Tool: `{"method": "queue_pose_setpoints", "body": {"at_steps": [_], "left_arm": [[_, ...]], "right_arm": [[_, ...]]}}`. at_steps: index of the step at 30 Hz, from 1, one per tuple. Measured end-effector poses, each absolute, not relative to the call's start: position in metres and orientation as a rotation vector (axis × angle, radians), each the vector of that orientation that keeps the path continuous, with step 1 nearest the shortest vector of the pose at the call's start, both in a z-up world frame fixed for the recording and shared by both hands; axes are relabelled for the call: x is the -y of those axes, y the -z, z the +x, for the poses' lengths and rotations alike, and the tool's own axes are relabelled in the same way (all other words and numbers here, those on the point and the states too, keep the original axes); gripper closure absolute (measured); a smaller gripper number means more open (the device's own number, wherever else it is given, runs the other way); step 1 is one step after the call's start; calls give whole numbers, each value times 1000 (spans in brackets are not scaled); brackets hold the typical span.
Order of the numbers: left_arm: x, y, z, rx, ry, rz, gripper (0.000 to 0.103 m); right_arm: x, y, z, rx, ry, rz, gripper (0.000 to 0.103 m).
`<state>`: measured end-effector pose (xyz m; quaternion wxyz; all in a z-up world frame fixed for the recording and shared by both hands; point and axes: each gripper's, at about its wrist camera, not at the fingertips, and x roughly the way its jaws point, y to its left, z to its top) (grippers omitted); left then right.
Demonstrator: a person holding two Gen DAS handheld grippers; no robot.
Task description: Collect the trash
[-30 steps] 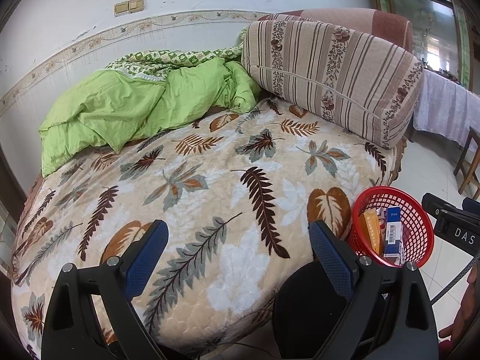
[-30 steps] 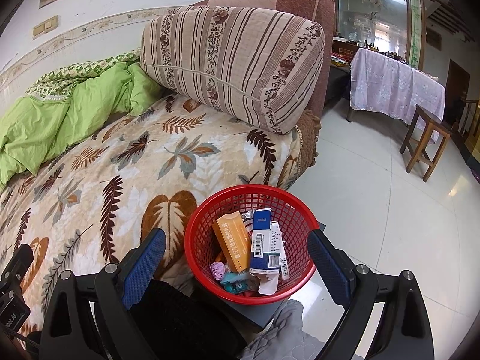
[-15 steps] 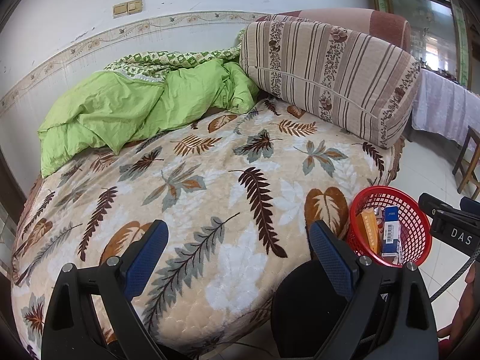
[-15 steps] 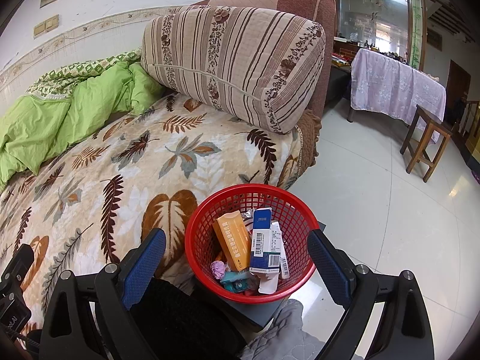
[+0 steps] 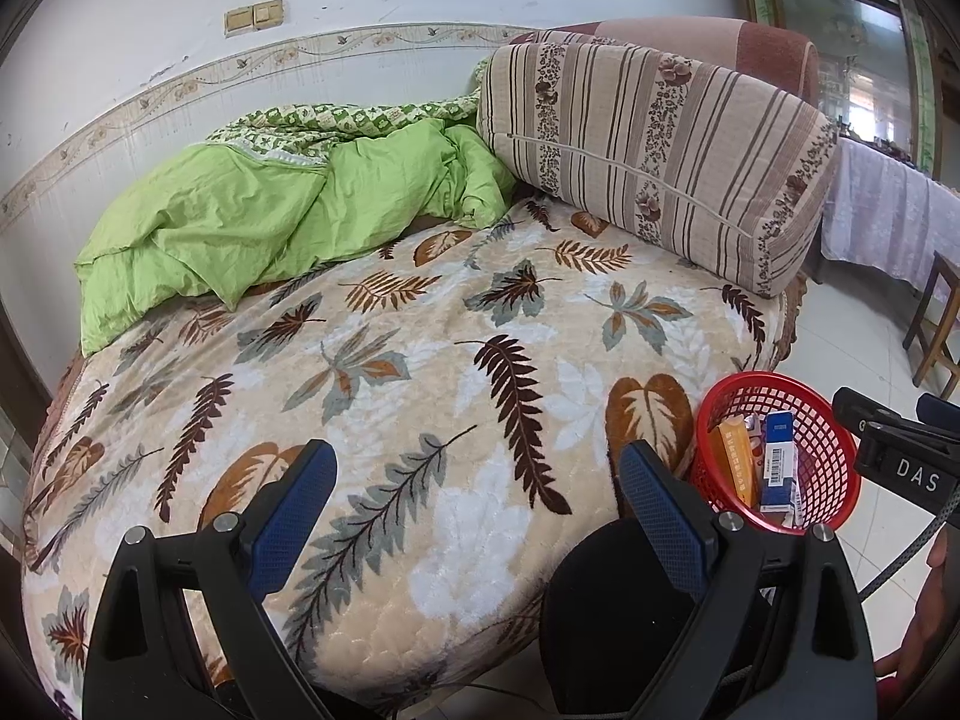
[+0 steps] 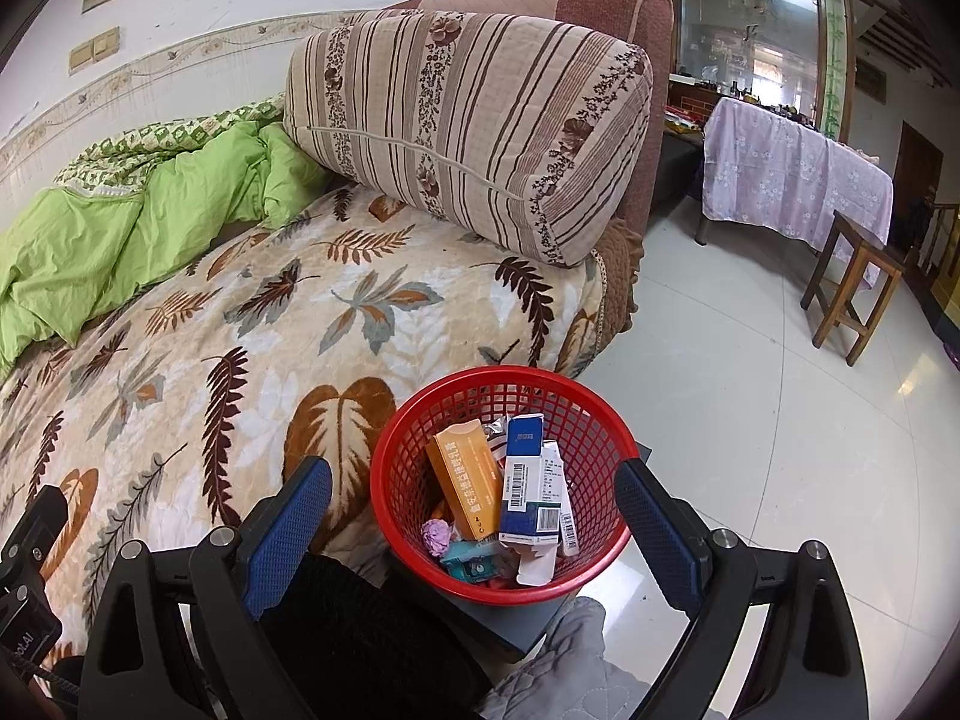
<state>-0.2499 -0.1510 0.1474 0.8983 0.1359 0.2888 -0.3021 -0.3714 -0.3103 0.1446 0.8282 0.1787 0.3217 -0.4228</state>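
Note:
A red mesh basket stands on a dark stand beside the bed and holds an orange box, a blue and white box, a pink crumpled wad and other wrappers. My right gripper hovers just in front of it, open and empty. In the left wrist view the basket sits at the right, and my left gripper is open and empty over the leaf-patterned bed cover. I see no loose trash on the cover.
A crumpled green quilt lies at the back of the bed, and a striped bolster leans at its head. Right of the bed are tiled floor, a wooden stool and a cloth-covered table. A black round seat is below my grippers.
Both views have barely shifted. The left view has drifted slightly, so the basket sits a little further left in it. Both grippers stay open and empty.

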Motion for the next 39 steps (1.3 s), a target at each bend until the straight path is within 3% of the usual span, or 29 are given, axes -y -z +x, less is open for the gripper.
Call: {"method": "queue_pose_setpoints", "body": {"at_steps": [39], "left_arm": [[152,-157,-255,-582,621,284,4]], "right_arm": [[310,-145,-371,-691,895,378,7]]}}
